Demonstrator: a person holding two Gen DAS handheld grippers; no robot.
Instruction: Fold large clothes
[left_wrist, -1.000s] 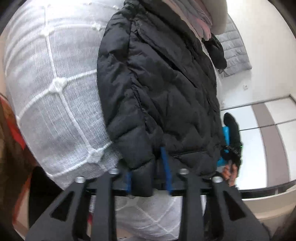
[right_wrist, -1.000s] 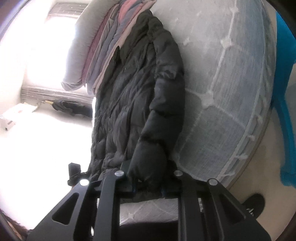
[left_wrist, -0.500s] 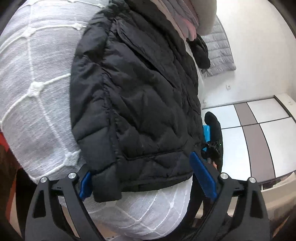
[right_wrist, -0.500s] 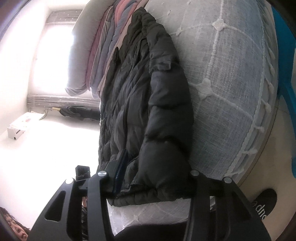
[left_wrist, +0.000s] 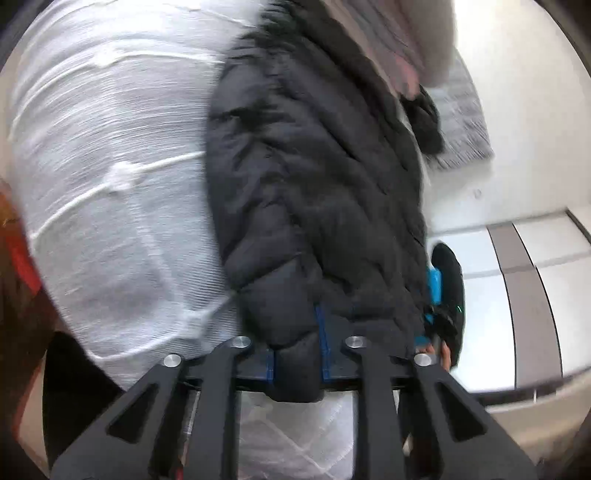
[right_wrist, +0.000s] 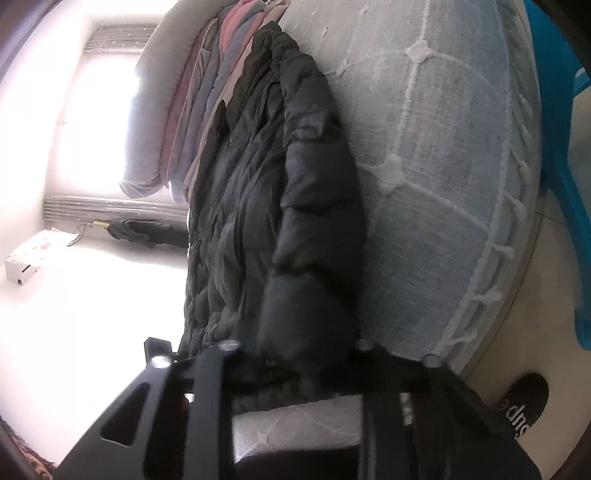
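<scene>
Low in both wrist views, we have each sleeve cuff of the black puffer jacket (left_wrist: 314, 177) pinched: the left gripper (left_wrist: 297, 363) has just closed on its cuff, and the right gripper (right_wrist: 295, 354), its jaws just closing too, clamps the other. We judge the fold goes best if both sleeves cross inward together, kept taut. Above the tongs, the jacket lies flat on the white quilted mattress (left_wrist: 110, 147).
</scene>
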